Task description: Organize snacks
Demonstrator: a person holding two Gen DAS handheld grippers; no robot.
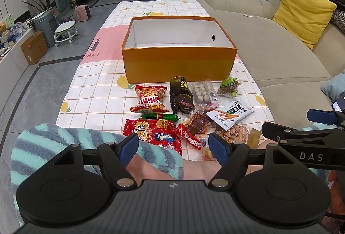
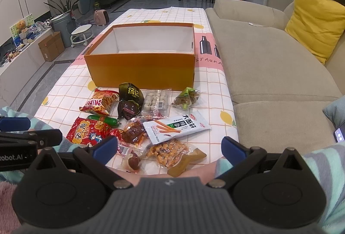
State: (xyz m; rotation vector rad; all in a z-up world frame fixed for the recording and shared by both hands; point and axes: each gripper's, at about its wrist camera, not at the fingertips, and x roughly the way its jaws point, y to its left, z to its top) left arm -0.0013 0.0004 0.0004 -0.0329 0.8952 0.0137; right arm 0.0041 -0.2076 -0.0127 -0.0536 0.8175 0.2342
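Note:
An open orange box (image 1: 179, 61) (image 2: 142, 72) with a white, empty inside stands mid-table. In front of it lies a pile of snack packets: a red Mimi bag (image 1: 151, 99) (image 2: 100, 102), a dark packet (image 1: 180, 94) (image 2: 130, 100), a green sausage (image 1: 160, 116) (image 2: 103, 119), a large red bag (image 1: 153, 133) (image 2: 88, 132), a white packet (image 1: 229, 114) (image 2: 176, 127) and a bag of nuts (image 2: 169, 152). My left gripper (image 1: 173, 146) is open and empty near the table's front edge. My right gripper (image 2: 169, 147) is open and empty, just right of the left one.
The table wears a checked cloth with lemons (image 1: 103, 74). A beige sofa (image 1: 269, 50) with a yellow cushion (image 1: 304, 11) runs along the right. A phone (image 2: 339, 133) lies on the sofa. My knees in striped fleece (image 1: 64, 139) sit below the table's front edge.

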